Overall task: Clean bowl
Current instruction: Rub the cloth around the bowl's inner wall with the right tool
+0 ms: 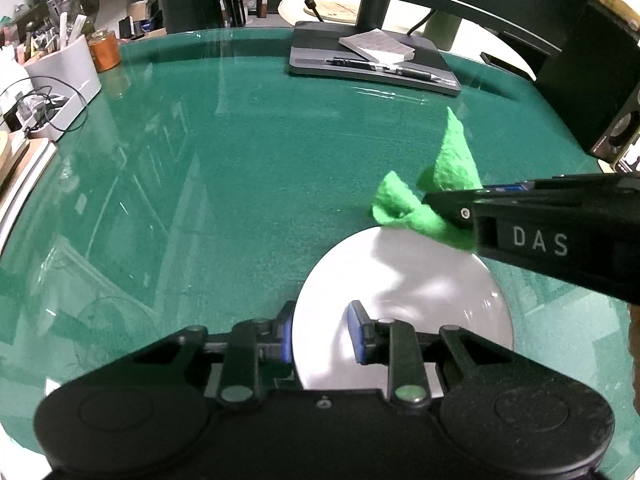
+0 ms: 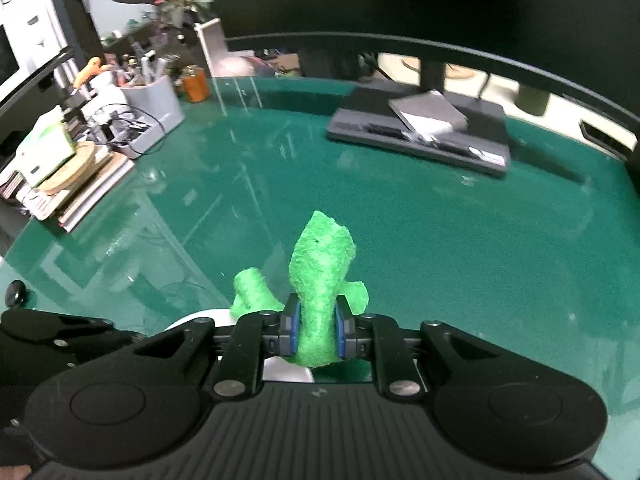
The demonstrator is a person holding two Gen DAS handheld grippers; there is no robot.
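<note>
A white bowl (image 1: 420,288) stands on the green glass table (image 1: 240,168). My left gripper (image 1: 320,334) is shut on the bowl's near left rim, one blue pad outside the wall and one inside. My right gripper (image 1: 436,204) comes in from the right over the bowl's far rim, shut on a crumpled green cloth (image 1: 452,160). In the right wrist view the green cloth (image 2: 320,264) sticks up between the pads of my right gripper (image 2: 316,330). Only a sliver of the bowl (image 2: 208,316) shows below it there, beside the body of my left gripper (image 2: 60,332).
A monitor stand base (image 1: 372,60) with a notepad and pens sits at the back. A grey organizer (image 1: 64,64), an orange can (image 1: 105,50) and cables line the left edge. A dark speaker (image 1: 592,80) stands at the right. Stacked books (image 2: 80,184) lie at the left.
</note>
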